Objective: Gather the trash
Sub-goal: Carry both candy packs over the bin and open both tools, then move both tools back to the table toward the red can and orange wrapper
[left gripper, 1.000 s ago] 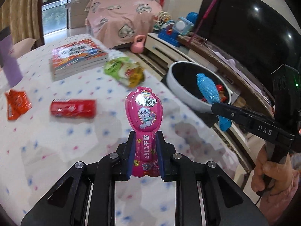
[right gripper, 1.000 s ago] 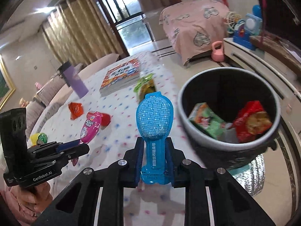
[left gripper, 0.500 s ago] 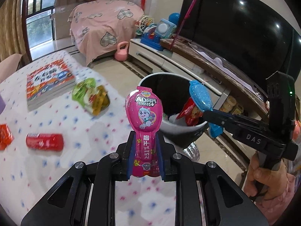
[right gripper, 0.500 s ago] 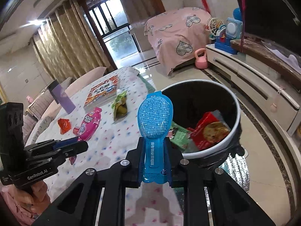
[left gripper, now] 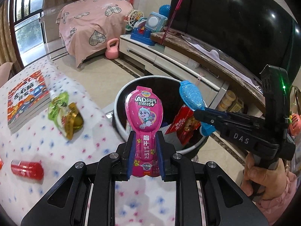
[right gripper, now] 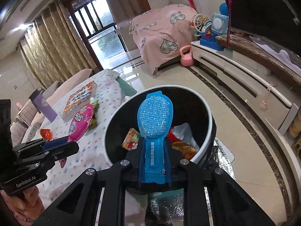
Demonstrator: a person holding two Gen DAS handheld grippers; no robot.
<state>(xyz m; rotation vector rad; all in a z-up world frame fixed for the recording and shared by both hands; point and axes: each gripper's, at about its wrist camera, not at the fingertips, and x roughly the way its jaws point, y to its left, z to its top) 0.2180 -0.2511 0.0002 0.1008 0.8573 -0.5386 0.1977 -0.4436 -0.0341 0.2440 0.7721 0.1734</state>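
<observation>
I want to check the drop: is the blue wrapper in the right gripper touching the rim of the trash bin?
Apart. In the right wrist view the blue wrapper, clamped in the right gripper, hangs over the dark opening of the trash bin, with clear space to the rim all around.

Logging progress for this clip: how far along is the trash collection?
Done: wrappers already lie in the bin. In hand: the left hand-held gripper grips a pink packet, the right hand-held gripper a blue packet, both at the bin. Left: a green wrapper, a red packet and an orange wrapper on the table.
</observation>
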